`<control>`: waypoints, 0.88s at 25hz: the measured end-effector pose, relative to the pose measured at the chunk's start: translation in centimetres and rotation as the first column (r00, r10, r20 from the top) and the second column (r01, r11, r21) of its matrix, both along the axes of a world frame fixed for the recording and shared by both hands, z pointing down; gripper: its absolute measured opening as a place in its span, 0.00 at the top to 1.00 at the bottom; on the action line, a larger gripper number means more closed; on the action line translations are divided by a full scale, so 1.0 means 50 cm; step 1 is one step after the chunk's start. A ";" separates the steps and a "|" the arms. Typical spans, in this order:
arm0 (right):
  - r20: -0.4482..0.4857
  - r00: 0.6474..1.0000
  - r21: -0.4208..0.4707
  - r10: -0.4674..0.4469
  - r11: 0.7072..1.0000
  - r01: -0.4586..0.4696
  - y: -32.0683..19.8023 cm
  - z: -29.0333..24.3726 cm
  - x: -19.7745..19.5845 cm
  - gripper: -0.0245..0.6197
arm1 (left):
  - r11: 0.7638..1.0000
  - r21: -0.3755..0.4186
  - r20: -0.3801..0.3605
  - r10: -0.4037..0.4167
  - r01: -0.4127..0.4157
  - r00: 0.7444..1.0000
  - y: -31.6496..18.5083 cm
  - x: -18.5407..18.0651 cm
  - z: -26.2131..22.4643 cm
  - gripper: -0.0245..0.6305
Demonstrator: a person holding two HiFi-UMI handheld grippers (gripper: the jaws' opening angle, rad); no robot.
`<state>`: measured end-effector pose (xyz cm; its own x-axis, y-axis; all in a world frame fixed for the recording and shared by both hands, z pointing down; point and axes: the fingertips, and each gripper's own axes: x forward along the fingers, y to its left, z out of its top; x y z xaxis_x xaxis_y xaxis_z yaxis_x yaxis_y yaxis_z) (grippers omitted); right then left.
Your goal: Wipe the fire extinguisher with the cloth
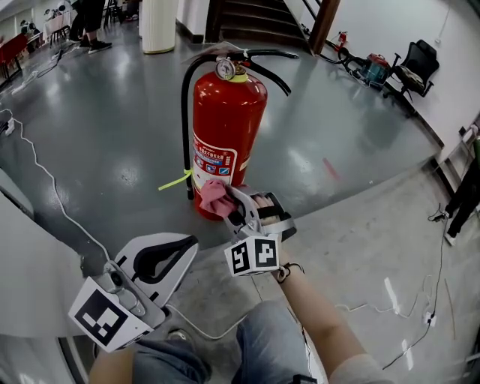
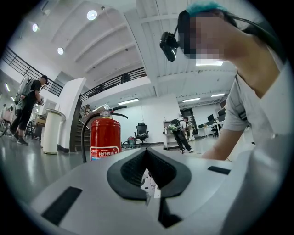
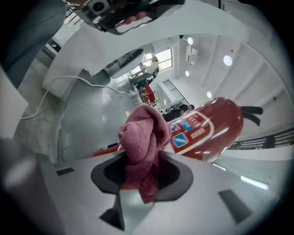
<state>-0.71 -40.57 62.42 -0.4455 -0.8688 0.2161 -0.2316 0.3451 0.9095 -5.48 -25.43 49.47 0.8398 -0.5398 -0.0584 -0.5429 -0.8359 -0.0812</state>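
Observation:
A red fire extinguisher (image 1: 225, 127) with a black hose and a pressure gauge stands upright on the grey floor. My right gripper (image 1: 234, 204) is shut on a pink cloth (image 1: 216, 196), which is pressed against the lower front of the cylinder below its label. In the right gripper view the cloth (image 3: 142, 147) bunches out of the jaws beside the red body (image 3: 206, 131). My left gripper (image 1: 161, 259) hangs low at the left, apart from the extinguisher, shut with nothing held. The left gripper view shows the extinguisher (image 2: 104, 140) further off.
A white cable (image 1: 52, 187) snakes over the floor at the left. A yellow tag (image 1: 174, 181) sticks out at the extinguisher's base. A white pillar (image 1: 159, 24) and stairs (image 1: 255, 19) stand behind. A chair (image 1: 416, 67) and tools (image 1: 371, 69) are at the far right.

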 end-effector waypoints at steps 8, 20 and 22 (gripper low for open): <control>0.123 0.992 0.250 -0.040 0.968 0.008 0.001 -0.309 0.006 0.74 | 1.000 0.022 0.016 0.007 -0.007 1.000 0.004 0.017 -0.007 0.95; 0.110 0.993 0.280 -0.034 0.960 0.002 -0.001 -0.192 0.012 0.75 | 1.000 0.019 0.019 -0.005 0.004 1.000 0.009 0.011 0.004 0.95; 0.090 0.996 0.250 -0.024 0.968 0.001 -0.001 -0.137 0.013 0.75 | 1.000 0.016 0.018 -0.010 0.010 1.000 0.010 0.007 0.010 0.95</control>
<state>-0.06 -40.62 55.56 -0.4648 -0.8841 -0.0487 -0.3151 0.1138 0.9422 -5.11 -24.94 49.96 0.8355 -0.5470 -0.0524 -0.5493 -0.8291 -0.1044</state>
